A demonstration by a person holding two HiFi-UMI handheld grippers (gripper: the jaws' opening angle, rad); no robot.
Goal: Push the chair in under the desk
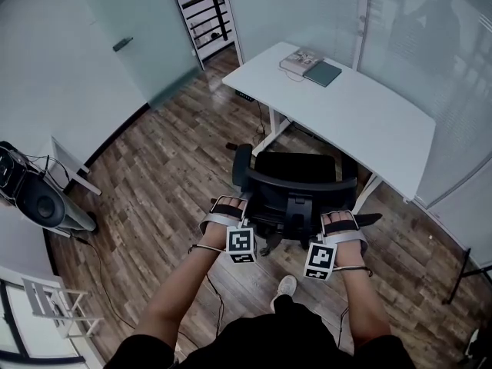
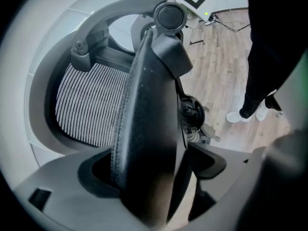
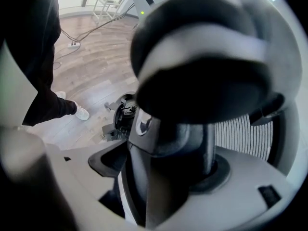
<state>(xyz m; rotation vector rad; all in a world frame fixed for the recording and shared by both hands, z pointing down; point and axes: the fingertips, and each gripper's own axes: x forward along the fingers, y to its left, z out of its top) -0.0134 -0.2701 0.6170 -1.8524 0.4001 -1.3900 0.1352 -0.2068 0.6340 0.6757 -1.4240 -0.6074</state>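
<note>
So, jaws first. Our left gripper [image 1: 227, 207] has its jaws clamped on the chair's left armrest [image 2: 144, 129]. The stitched black pad fills the whole gap between them, with the mesh backrest [image 2: 91, 105] just beside it. Our right gripper [image 1: 339, 221] is the same story: its jaws stand wide but are closed round the right armrest post [image 3: 178, 153], under the rounded pad.

For print, we only get the black-and-white square markers on the gripper cubes [image 1: 241, 244]. The cover of the book [image 1: 298, 58] is too small to read, and a teal notebook [image 1: 323, 73] lies touching it at the far end of the tabletop [image 1: 369, 114].

The black office chair [image 1: 296, 177] faces the tabletop's near edge. Its seat front is right at that edge, between the two white desk legs [image 1: 275, 127]. Behind us and to the left there's open wood floor [image 1: 169, 167]. A speaker [image 1: 42, 200] stands well apart at the left wall, and a glass wall runs behind the desk.
</note>
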